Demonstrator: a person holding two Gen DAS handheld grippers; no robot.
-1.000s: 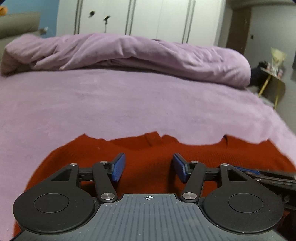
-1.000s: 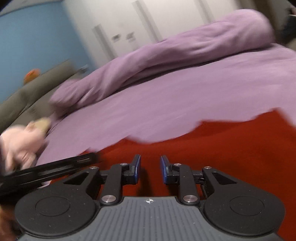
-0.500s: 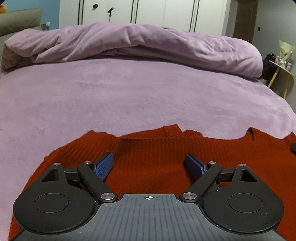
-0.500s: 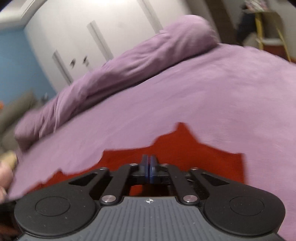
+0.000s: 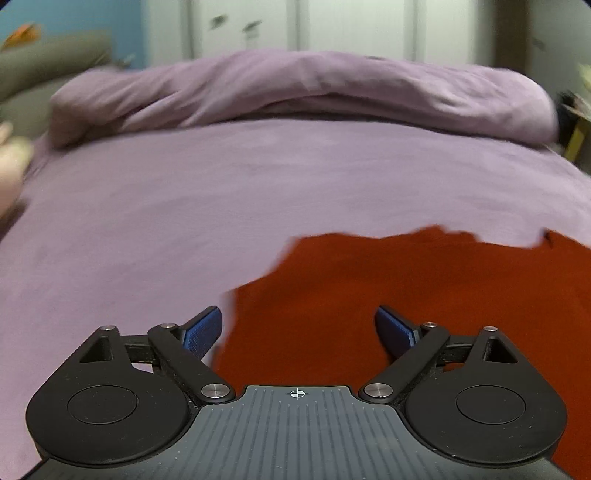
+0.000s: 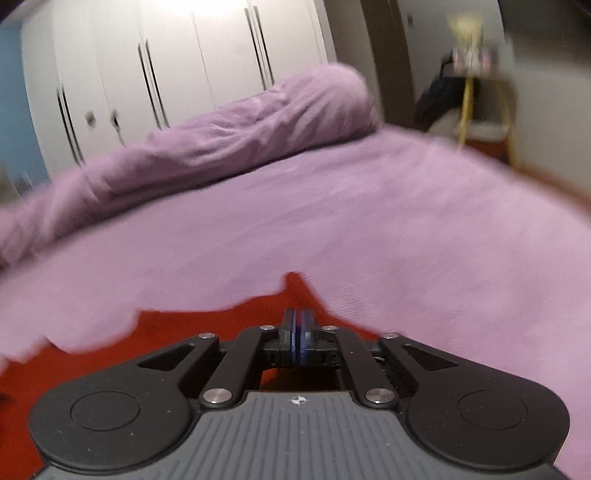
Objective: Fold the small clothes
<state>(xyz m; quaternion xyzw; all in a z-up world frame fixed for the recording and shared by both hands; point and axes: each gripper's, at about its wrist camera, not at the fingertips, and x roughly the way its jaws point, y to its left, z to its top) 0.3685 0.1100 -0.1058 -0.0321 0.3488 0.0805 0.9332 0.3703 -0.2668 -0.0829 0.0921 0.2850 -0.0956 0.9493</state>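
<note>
The red garment (image 5: 424, 302) lies flat on the bed (image 5: 258, 206), at the near edge of a purple cover that fills most of both views.

Left wrist view, from left to right: a grey upholstered shape (image 5: 44, 74) stands against a blue wall (image 5: 74, 22); a blurred pale object sits at the frame's left edge. A bunched purple duvet (image 5: 295, 92) runs across the far side of the bed, with white wardrobe doors (image 5: 332, 29) behind it. The left gripper (image 5: 297, 330) hovers over the garment's left border. Its jaws are spread wide and opening; red cloth lies below the gap, and neither blue pad (image 5: 203, 328) presses on it.

Right wrist view, from left to right: the wardrobe doors (image 6: 166, 74) and the duvet (image 6: 221, 147) appear again, then a dark door frame (image 6: 388, 62), then a yellow-legged side stand (image 6: 480, 103) carrying blurred items. The right gripper (image 6: 300, 339) sits at a corner of the garment (image 6: 166, 332). Its jaws are almost together and opening; whether cloth is pinched between the pads cannot be told.
</note>
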